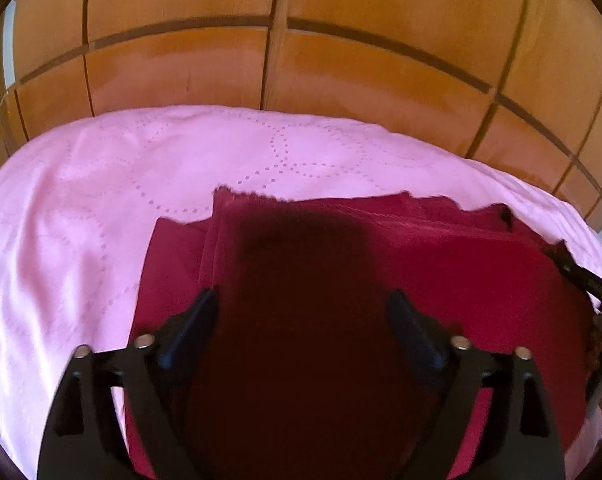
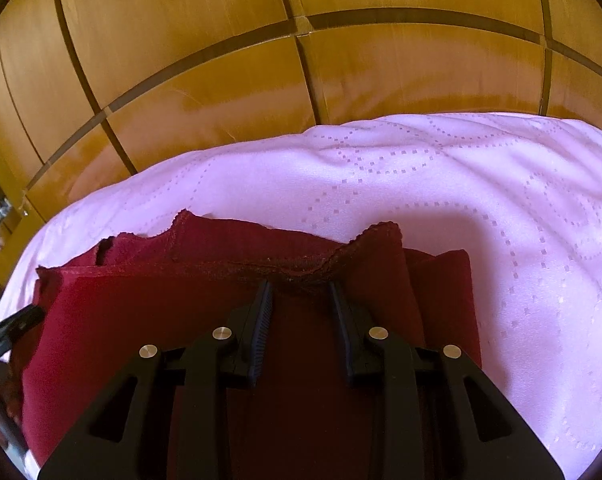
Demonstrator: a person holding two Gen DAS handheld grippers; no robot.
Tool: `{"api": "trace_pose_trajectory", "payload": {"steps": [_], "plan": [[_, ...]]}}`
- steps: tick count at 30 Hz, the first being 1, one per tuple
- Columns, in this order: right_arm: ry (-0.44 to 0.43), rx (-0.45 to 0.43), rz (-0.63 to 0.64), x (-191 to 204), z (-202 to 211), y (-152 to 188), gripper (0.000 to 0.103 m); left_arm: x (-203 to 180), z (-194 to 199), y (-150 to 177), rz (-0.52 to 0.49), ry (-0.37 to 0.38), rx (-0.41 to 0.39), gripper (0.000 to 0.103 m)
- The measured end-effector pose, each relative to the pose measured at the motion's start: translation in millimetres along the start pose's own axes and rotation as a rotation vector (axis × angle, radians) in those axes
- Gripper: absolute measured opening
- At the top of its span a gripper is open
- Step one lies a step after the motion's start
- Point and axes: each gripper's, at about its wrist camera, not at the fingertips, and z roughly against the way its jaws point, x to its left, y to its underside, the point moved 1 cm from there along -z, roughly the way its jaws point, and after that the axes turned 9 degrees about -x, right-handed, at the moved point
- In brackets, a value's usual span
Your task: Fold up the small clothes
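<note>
2 wrist cams, both tilted down along their fingers, close over the dark red garment [image 1: 441,264] on the pink bedspread [image 1: 101,184]; wooden wardrobe [image 2: 221,60] behind. Both views share all 3.

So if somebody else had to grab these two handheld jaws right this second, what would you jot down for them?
Left gripper: jaws wide open, nothing held, hovering over the red garment.
Right gripper: jaws partly apart at the garment's lace-trimmed edge; whether they pinch it is unclear.
The garment lies on the pink bedspread, doubled over in several layers.
Done: some folds appear to be in.
Left: probably flatten it and perhaps one more fold.
</note>
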Motion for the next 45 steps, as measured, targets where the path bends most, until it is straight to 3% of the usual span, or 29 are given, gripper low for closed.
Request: {"api": "trace_pose_trajectory", "payload": {"steps": [9,16,18,19,20,23,29,32,38,41,45], "plan": [[0.007,-0.006,0.008,3,0,2,0.028,-1,84,56,0.031,-0.013,-0.079,0.094],[0.037,0.016,0.042,9,3,-4,0.029,4,83,82,0.005,-0.039,-0.022,0.095],[0.055,0.011,0.050,12,12,-5,0.043,11,81,86,0.034,-0.029,0.000,0.095],[0.071,-0.011,0.051,15,24,-4,0.055,16,82,87,0.059,-0.024,0.003,0.095],[0.083,-0.030,0.047,17,34,-3,0.059,20,84,88,0.087,-0.017,0.005,0.095],[0.065,-0.043,0.000,17,62,4,0.059,28,94,94,0.153,-0.002,-0.006,0.095],[0.050,-0.073,-0.109,1,115,23,0.059,31,115,104,0.177,0.008,-0.042,0.094],[0.055,-0.063,-0.166,-13,134,36,0.059,34,122,108,0.180,-0.027,-0.049,0.078],[0.041,-0.018,-0.293,-37,171,76,0.059,35,134,106,0.241,0.008,-0.084,0.077],[-0.002,0.006,-0.343,-39,182,95,0.068,22,141,99,0.227,0.040,-0.122,0.077],[-0.084,0.049,-0.454,-41,182,123,0.068,-7,141,91,0.159,0.097,-0.139,0.077]]}}
